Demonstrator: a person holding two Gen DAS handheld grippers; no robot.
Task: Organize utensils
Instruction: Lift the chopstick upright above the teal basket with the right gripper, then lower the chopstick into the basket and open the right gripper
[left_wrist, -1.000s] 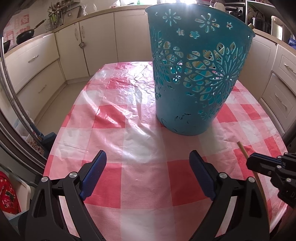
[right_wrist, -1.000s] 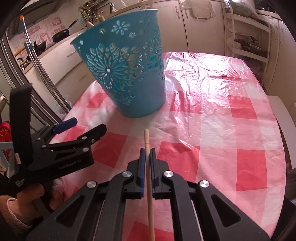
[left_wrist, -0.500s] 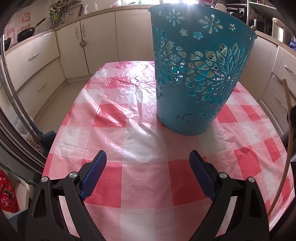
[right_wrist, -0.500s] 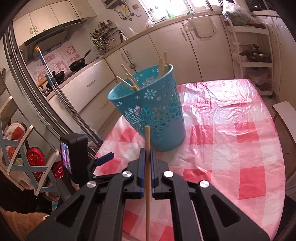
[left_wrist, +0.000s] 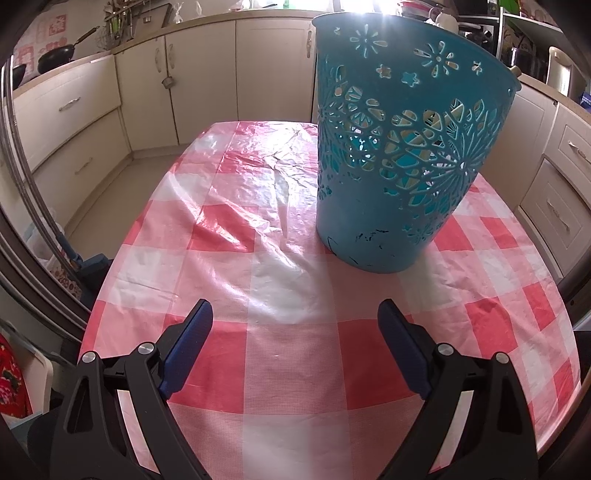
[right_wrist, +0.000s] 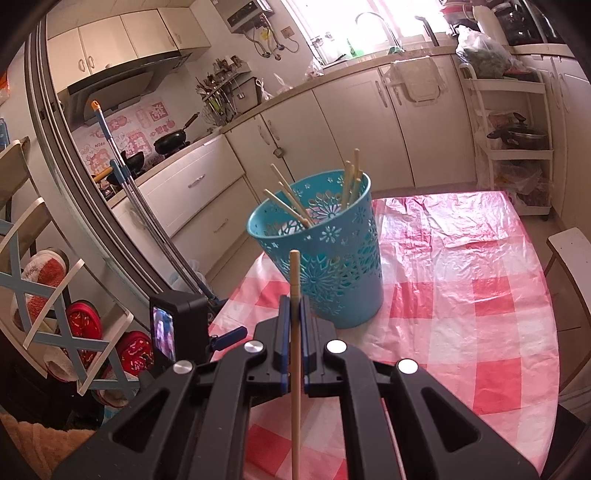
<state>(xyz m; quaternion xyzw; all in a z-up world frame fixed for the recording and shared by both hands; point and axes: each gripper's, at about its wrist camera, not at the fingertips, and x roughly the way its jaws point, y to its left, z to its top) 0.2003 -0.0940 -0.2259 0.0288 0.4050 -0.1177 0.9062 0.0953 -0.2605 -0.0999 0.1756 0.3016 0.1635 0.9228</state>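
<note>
A teal cut-out plastic basket (right_wrist: 325, 258) stands on the red-and-white checked table (right_wrist: 480, 295) and holds several wooden chopsticks (right_wrist: 288, 201). My right gripper (right_wrist: 294, 314) is shut on a wooden chopstick (right_wrist: 294, 280), held raised above the table in front of the basket, its tip pointing toward the basket wall. In the left wrist view the basket (left_wrist: 399, 155) stands ahead to the right. My left gripper (left_wrist: 295, 328) is open and empty, low over the near part of the table (left_wrist: 221, 221).
The left gripper's body (right_wrist: 177, 328) shows at the table's left edge in the right wrist view. Kitchen cabinets (left_wrist: 207, 74) surround the table. A mop handle (right_wrist: 125, 184) leans at left. A white chair (right_wrist: 569, 251) stands at right.
My right gripper has lifted the chopstick from near the table to well above it, pulling back from the basket. It has left the left wrist view. The left gripper stays put.
</note>
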